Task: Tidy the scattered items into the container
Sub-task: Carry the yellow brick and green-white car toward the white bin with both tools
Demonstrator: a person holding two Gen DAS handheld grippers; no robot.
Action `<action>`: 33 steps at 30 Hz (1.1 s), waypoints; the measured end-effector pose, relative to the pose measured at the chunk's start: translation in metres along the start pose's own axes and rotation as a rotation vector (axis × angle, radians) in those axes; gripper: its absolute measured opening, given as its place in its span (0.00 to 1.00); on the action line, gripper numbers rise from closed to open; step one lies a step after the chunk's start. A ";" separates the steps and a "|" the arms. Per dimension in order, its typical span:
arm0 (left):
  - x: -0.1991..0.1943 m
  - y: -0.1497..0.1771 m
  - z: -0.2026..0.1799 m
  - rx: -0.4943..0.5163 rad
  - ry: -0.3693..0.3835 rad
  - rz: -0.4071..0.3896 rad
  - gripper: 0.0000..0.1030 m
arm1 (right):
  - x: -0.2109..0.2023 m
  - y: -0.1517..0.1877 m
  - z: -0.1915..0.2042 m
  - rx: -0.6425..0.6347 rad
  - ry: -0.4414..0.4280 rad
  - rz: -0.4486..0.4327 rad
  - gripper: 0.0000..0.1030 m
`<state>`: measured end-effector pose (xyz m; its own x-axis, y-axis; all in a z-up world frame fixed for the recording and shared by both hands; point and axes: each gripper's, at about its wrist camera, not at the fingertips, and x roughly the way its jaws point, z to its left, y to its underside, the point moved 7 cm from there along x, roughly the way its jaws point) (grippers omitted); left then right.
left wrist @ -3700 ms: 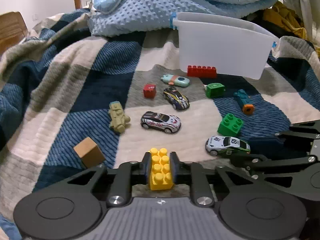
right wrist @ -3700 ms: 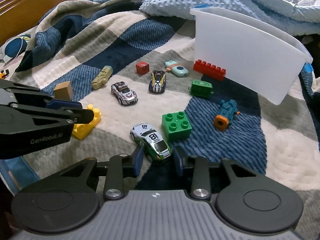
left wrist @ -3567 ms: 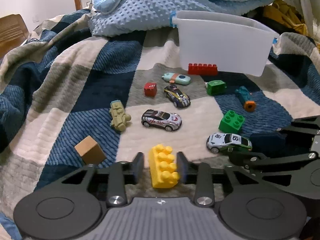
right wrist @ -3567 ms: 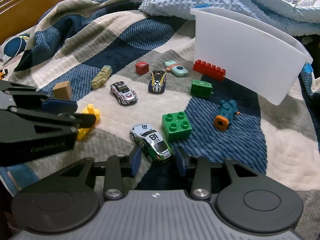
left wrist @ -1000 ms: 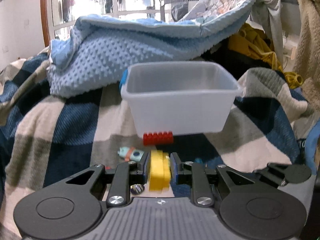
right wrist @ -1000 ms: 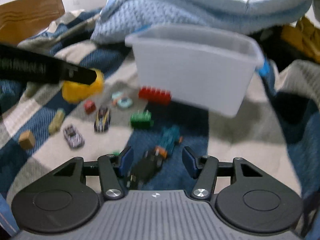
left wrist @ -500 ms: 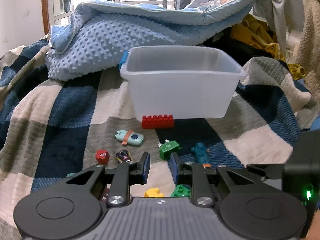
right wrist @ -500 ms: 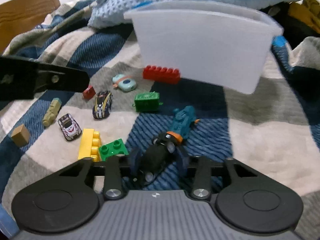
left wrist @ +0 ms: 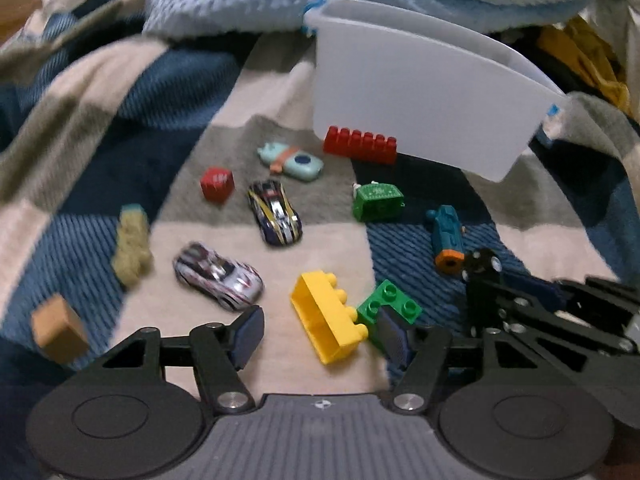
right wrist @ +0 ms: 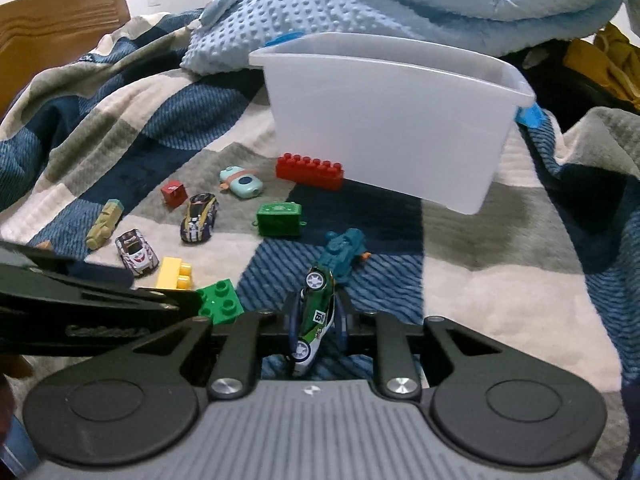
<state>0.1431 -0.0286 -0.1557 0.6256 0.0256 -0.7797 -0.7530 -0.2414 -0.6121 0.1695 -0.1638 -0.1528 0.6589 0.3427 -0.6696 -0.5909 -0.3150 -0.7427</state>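
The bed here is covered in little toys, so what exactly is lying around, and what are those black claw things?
Bin: 1, white plastic, at the back of the blanket.
Long brick: 1, red, against the bin's front.
Toy cars on blanket: 2; dark striped car, silver car, left of centre.
Green car: 1, green and white, clamped in the right gripper.
Yellow brick: 1, tipped on its side, touching the green brick.
Green box: 1, centre.
Red cube: 1, left of centre.
Mint toy: 1, near the long brick.
Teal toy: 1, orange tip.
Olive toy: 1, far left.
Tan block: 1, left edge.
Blanket: 1, checked.
Left gripper: black, jaws opening around the yellow brick.
Right gripper: black, shut.
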 end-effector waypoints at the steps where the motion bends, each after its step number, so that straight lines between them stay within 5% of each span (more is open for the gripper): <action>1: 0.002 0.000 -0.001 -0.003 -0.002 -0.007 0.55 | 0.000 0.001 -0.002 0.002 0.002 0.000 0.20; 2: 0.003 -0.002 -0.003 0.016 -0.002 -0.018 0.52 | -0.001 0.001 -0.003 0.001 0.003 0.000 0.20; 4: 0.001 -0.003 -0.006 0.070 0.008 -0.031 0.27 | -0.001 0.001 -0.005 0.000 0.005 -0.002 0.20; 12: -0.001 0.000 0.012 0.119 0.026 0.020 0.28 | -0.005 0.001 -0.001 -0.029 0.016 -0.022 0.20; 17: 0.012 0.001 0.005 0.157 -0.008 0.057 0.37 | -0.003 0.000 0.001 -0.032 0.019 -0.018 0.19; 22: 0.005 -0.001 0.002 0.161 0.003 0.016 0.24 | -0.006 -0.002 0.000 -0.041 0.027 -0.019 0.19; 33: -0.041 -0.044 -0.021 0.246 0.027 -0.111 0.24 | -0.023 -0.023 -0.012 -0.018 0.063 -0.062 0.19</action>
<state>0.1547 -0.0394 -0.0946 0.7097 0.0117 -0.7044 -0.7044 0.0042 -0.7097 0.1740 -0.1750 -0.1204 0.7221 0.3060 -0.6205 -0.5402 -0.3109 -0.7820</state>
